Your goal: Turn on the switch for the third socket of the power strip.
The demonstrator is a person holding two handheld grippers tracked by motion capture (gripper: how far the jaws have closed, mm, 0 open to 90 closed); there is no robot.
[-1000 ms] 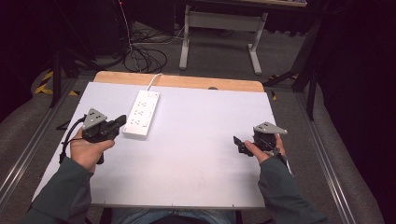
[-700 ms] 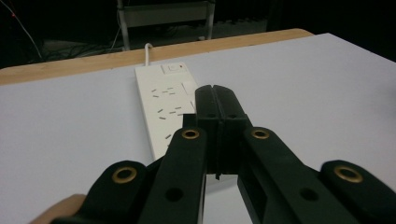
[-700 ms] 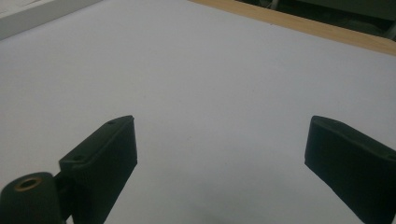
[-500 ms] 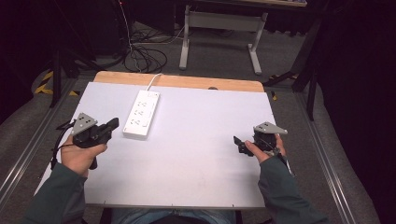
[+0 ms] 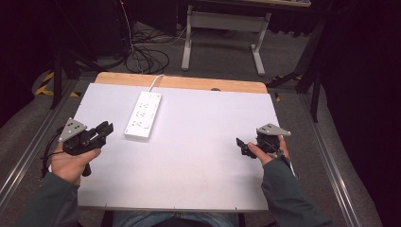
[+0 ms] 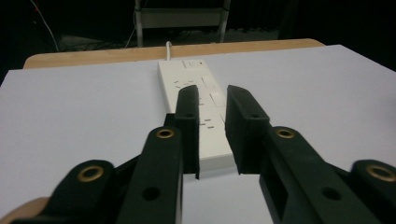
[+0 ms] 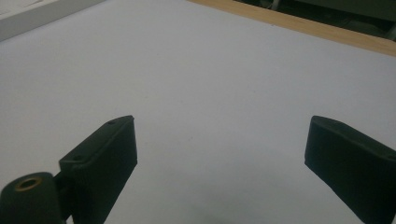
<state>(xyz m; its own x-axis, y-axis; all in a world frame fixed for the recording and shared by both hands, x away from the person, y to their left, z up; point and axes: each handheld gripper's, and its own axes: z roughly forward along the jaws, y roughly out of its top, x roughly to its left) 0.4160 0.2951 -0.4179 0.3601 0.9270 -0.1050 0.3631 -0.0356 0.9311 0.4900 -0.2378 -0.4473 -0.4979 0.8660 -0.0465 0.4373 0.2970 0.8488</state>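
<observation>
The left hand-held gripper [image 5: 105, 128] sits at about eight o'clock on the white surface [image 5: 198, 156], pointing toward the power strip [image 5: 143, 115], which lies up at eleven o'clock with its cord running off the far wooden edge [image 5: 179, 82]. Its jaws have just been opening and now stand a small gap apart, with nothing between them; in the left gripper view the power strip [image 6: 198, 112] lies just beyond the tips, not touched. Over at four o'clock, the right hand-held gripper [image 5: 242, 145] rests low over bare surface, well apart from the power strip, its jaws spread wide and empty.
</observation>
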